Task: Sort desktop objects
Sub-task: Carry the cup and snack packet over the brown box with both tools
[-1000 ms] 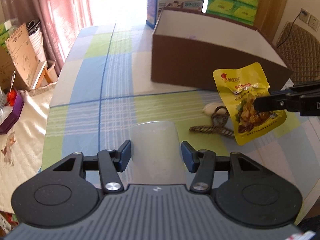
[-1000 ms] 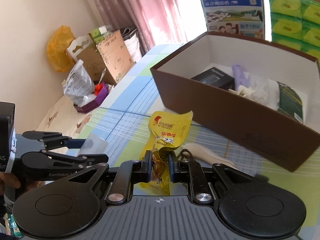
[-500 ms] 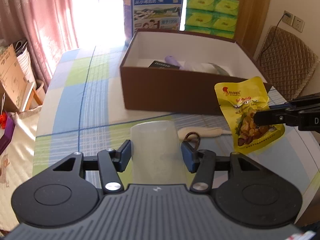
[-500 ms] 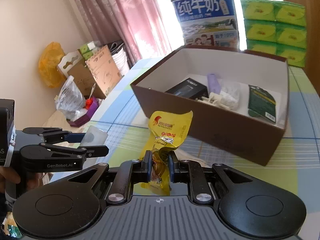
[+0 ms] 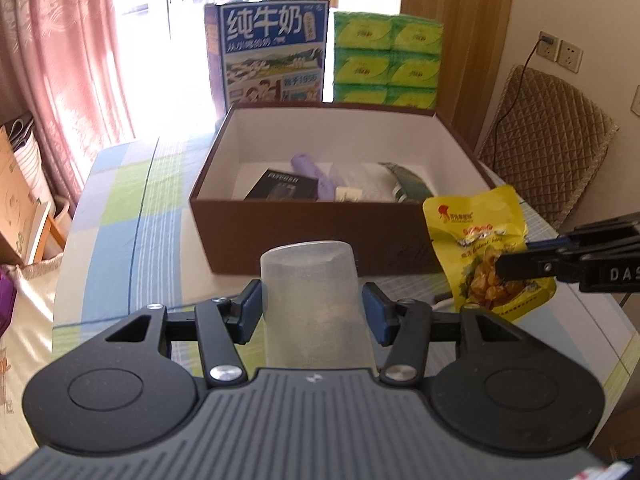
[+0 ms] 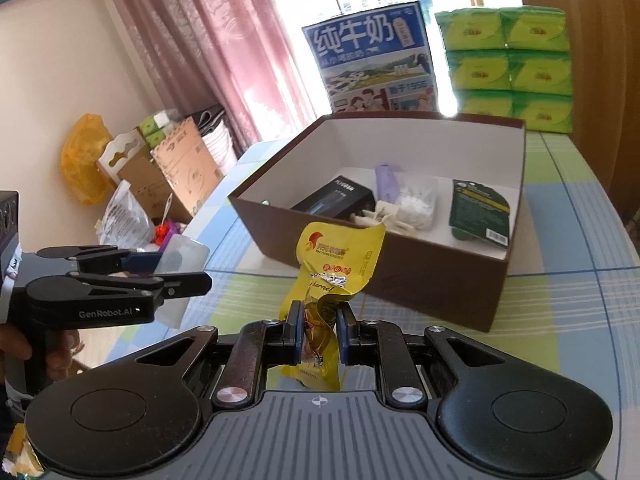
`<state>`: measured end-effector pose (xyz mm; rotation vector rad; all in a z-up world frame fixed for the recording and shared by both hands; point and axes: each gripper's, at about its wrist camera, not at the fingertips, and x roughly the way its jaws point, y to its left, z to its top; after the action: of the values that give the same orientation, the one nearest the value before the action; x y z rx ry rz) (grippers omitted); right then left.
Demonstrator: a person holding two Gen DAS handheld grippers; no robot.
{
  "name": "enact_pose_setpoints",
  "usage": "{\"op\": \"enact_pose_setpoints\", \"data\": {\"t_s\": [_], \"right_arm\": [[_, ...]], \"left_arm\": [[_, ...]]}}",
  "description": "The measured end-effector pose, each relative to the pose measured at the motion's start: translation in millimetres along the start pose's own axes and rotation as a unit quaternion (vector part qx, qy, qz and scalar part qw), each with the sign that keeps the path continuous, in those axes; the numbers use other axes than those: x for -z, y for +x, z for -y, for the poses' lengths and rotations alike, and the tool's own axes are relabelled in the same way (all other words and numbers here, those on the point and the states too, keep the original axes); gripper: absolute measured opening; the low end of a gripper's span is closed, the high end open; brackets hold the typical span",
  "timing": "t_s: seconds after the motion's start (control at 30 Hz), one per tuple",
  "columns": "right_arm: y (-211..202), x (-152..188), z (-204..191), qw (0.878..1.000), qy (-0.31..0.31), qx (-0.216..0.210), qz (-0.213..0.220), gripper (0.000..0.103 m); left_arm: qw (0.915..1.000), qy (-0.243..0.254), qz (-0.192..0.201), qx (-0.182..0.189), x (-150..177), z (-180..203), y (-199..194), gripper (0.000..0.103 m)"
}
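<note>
Snack pouch (image 6: 338, 256) and translucent cup (image 5: 314, 300) are both off the surface, each carried toward the brown box (image 5: 304, 220) that stands open on the checked surface (image 5: 120, 216). The right hand-held gripper (image 6: 318, 336) is clamped on the lower part of the yellow pouch, which stands up above the jaws and hangs in front of the box's near wall, not yet over the opening. The left hand-held gripper (image 5: 314, 316) has its jaws on either side of the cup, pads against its walls, so it seems to be gripping it; the cup sits between the fingers, also short of the box.

The box already holds a black carton (image 6: 336, 200), a purple tube (image 6: 386, 182), a clear bag of white pieces (image 6: 414, 202) and a dark green packet (image 6: 480, 208). The barest floor appears to lie at the near left corner and along the back wall.

To finish well, each item should probably clear the near rim before it goes down, since the pouch's loose top could catch on the wall. Releasing low inside would keep the light cup from bouncing or rolling. Taking the two arms in one at a time would avoid them crowding each other over the opening.
</note>
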<state>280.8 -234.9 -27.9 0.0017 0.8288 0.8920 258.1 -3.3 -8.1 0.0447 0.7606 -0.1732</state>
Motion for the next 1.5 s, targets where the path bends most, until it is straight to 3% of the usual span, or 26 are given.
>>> {"op": "enact_pose_setpoints", "data": {"t_s": [0.5,0.83,1.13,1.5], "right_arm": [[-14,-25,19,0.999,0.015,0.015,0.034,0.013],[-4,-66,42,0.997,0.029,0.027,0.063,0.013],[31,-103,67,0.995,0.045,0.057,0.064,0.013],[97,-127,96,0.994,0.044,0.094,0.026,0.013]], "left_arm": [[0.9992,0.013,0.037,0.002,-45,5,10,0.049],[0.9983,0.024,0.053,0.002,-92,0,38,0.049],[0.9988,0.039,0.028,-0.003,-127,-8,97,0.049],[0.998,0.054,-0.019,-0.027,-158,-26,182,0.049]]}}
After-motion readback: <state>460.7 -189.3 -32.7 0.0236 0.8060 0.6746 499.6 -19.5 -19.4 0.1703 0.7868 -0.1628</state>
